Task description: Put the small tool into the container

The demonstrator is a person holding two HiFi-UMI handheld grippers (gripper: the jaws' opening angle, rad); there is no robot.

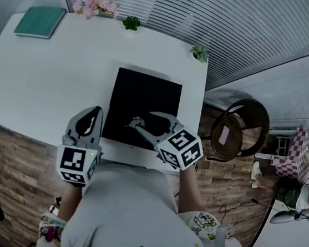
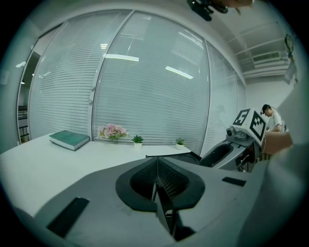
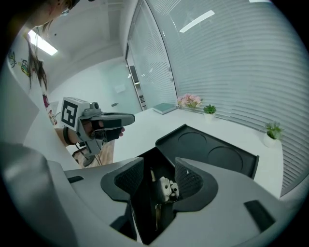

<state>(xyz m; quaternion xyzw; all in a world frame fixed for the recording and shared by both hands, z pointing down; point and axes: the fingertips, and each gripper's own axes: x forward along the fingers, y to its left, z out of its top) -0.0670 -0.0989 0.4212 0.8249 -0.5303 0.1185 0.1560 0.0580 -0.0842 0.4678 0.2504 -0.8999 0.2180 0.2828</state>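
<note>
A black tray (image 1: 147, 91) with two round hollows (image 3: 207, 149) lies on the white table (image 1: 48, 79). My right gripper (image 1: 144, 119) is low over the tray's near edge, its jaws wide apart. Between them is a small metal tool (image 3: 166, 188), close to the right pad and clear of the left one. From the head view the small tool (image 1: 137, 123) shows at the jaw tips. My left gripper (image 1: 92, 115) hovers left of the tray, its pads (image 2: 157, 181) pressed together on nothing.
At the table's far edge are a green book (image 1: 40, 20), pink flowers (image 1: 96, 5) and two small potted plants (image 1: 131, 23) (image 1: 199, 53). A round wicker chair (image 1: 237, 130) stands to the right of the table. The table's near edge runs just under my grippers.
</note>
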